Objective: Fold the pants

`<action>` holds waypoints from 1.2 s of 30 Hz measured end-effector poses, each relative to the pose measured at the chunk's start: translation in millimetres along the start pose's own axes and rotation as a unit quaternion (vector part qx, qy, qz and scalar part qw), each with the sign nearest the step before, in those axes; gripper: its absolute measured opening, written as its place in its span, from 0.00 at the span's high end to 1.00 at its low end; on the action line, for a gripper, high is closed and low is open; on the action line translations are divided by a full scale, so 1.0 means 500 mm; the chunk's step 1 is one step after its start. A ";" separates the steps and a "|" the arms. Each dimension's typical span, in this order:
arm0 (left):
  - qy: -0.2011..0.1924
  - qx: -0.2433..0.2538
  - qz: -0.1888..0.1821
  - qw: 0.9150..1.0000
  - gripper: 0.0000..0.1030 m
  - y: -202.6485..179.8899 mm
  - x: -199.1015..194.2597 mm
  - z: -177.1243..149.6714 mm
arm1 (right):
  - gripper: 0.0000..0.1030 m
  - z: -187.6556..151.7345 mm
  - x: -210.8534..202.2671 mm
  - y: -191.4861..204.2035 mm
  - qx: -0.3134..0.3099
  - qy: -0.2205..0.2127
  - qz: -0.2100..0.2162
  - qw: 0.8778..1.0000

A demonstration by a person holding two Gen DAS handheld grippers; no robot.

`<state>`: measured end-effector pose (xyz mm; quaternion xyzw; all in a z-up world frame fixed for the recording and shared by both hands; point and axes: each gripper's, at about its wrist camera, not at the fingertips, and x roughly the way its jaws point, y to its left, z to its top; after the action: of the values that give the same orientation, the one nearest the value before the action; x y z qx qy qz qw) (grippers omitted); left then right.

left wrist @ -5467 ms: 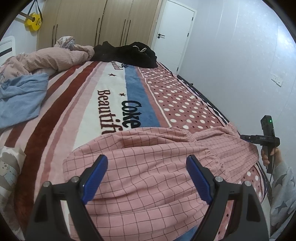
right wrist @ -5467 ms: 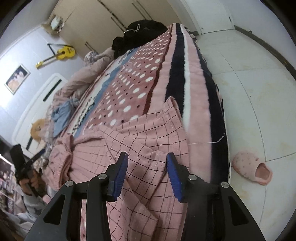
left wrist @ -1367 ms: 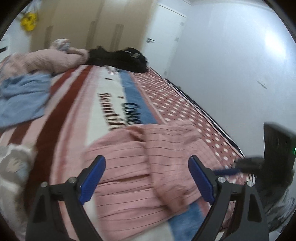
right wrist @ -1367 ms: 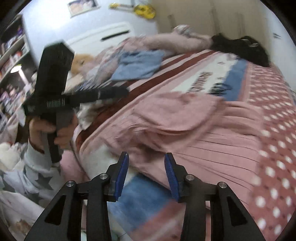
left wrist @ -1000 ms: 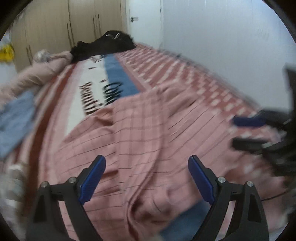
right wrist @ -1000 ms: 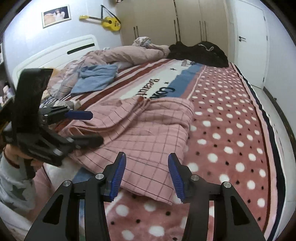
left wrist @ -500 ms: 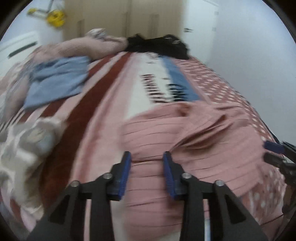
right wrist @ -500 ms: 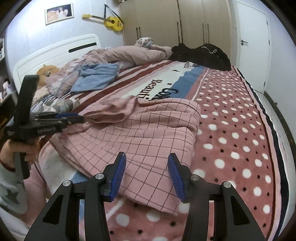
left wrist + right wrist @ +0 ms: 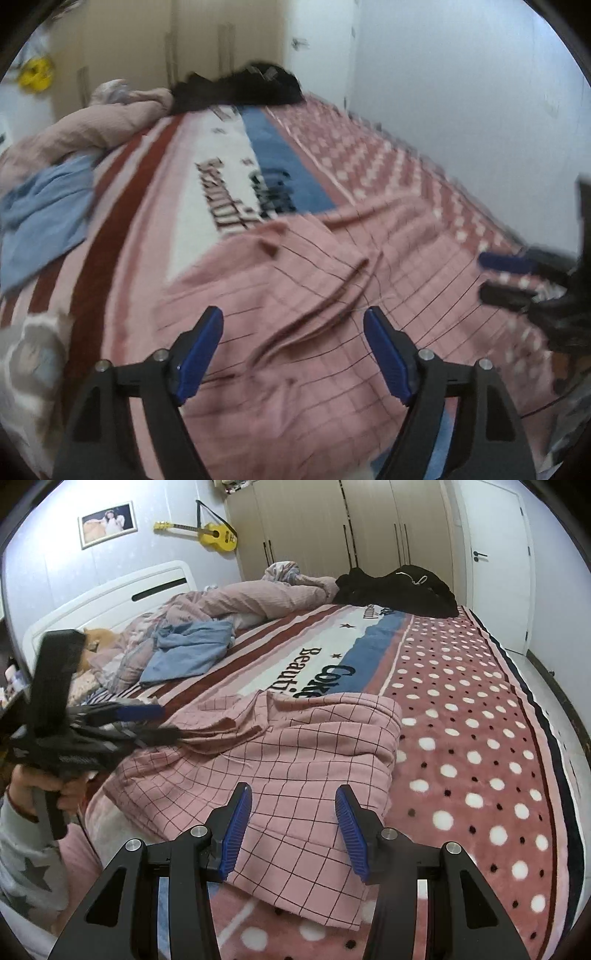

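Note:
Pink checked pants [image 9: 295, 746] lie folded over and rumpled near the bed's front edge, with a raised crease on their left side. My right gripper [image 9: 293, 829] hovers open above their near hem, with nothing pinched. My left gripper [image 9: 293, 347] hangs over the pants [image 9: 314, 295], its jaws opening and its pads pressing on nothing. In the right wrist view the left gripper [image 9: 155, 723] is blurred at the pants' left crease, held by a hand [image 9: 48, 786]. The right gripper [image 9: 506, 277] shows at the right edge of the left wrist view.
The bed's striped and dotted blanket [image 9: 480, 709] stretches back to a blue garment [image 9: 184, 653], a pink duvet [image 9: 258, 598] and black clothes [image 9: 399, 587]. Behind stand a headboard [image 9: 110, 590], wardrobes [image 9: 332, 528] and a door [image 9: 495, 561]. Floor runs along the bed's right side.
The left gripper's jaws, narrow half a second ago, have spread wide again, and its view has swung to the right across the bed. The right gripper has kept still.

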<state>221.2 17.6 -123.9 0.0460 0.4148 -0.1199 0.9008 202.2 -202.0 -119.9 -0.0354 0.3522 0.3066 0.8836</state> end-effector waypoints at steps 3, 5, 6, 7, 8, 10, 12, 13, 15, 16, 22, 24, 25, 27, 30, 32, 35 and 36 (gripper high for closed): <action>0.026 0.026 0.016 0.999 0.27 -0.030 0.041 -0.002 | 0.58 -0.003 -0.001 -0.005 0.001 -0.001 0.004 1.000; 0.030 0.028 0.028 0.999 0.27 -0.037 0.056 0.003 | 0.58 -0.004 -0.002 -0.008 0.002 -0.002 0.006 1.000; 0.028 0.028 0.035 0.999 0.27 -0.037 0.059 0.007 | 0.58 -0.005 -0.001 -0.010 0.003 -0.002 0.007 1.000; 0.028 0.027 0.039 0.998 0.27 -0.035 0.061 0.009 | 0.58 -0.005 -0.001 -0.012 0.003 -0.003 0.007 1.000; 0.027 0.023 0.046 0.998 0.27 -0.032 0.061 0.012 | 0.58 -0.005 0.000 -0.014 0.004 -0.003 0.008 1.000; 0.022 0.017 0.052 0.998 0.33 -0.023 0.060 0.017 | 0.58 -0.006 0.003 -0.020 0.007 -0.003 0.010 1.000; 0.019 0.012 0.063 0.998 0.50 -0.010 0.058 0.021 | 0.58 -0.006 0.005 -0.024 0.009 -0.002 0.009 1.000; 0.017 0.007 0.066 0.998 0.61 0.001 0.059 0.024 | 0.58 -0.006 0.007 -0.027 0.010 -0.002 0.008 1.000; 0.012 -0.019 0.061 0.998 0.82 0.030 0.055 0.024 | 0.58 -0.005 0.009 -0.032 0.014 -0.001 0.006 1.000; 0.005 -0.042 0.063 0.997 0.91 0.056 0.049 0.023 | 0.58 -0.005 0.010 -0.034 0.017 0.000 0.006 1.000; -0.004 -0.114 0.100 0.988 0.91 0.168 0.029 -0.008 | 0.58 0.001 0.009 -0.035 0.019 0.001 0.000 1.000; 0.002 -0.146 0.091 0.985 0.91 0.209 0.020 -0.028 | 0.58 0.004 0.010 -0.033 0.017 0.003 -0.002 1.000; 0.000 -0.160 0.083 0.984 0.90 0.223 0.015 -0.036 | 0.58 0.006 0.010 -0.033 0.017 0.003 -0.004 1.000; -0.008 -0.175 0.060 0.983 0.84 0.238 0.000 -0.048 | 0.58 0.009 0.012 -0.033 0.017 0.004 -0.008 1.000; -0.029 -0.177 -0.008 0.984 0.52 0.227 -0.026 -0.055 | 0.58 0.015 0.013 -0.043 0.031 0.004 -0.011 0.999; -0.035 -0.169 -0.067 0.983 0.48 0.202 -0.034 -0.050 | 0.58 0.018 0.012 -0.049 0.042 0.001 -0.006 0.999; -0.013 -0.148 -0.086 0.985 0.46 0.156 -0.017 -0.043 | 0.58 0.020 0.010 -0.047 0.046 -0.002 -0.002 0.999; -0.007 -0.139 -0.078 0.987 0.44 0.142 -0.011 -0.043 | 0.58 0.020 0.009 -0.045 0.045 -0.002 -0.002 0.999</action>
<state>219.9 91.2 -135.0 -0.1128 0.4235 -0.1314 0.8892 223.6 -215.1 -118.8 0.0043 0.3640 0.2889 0.8855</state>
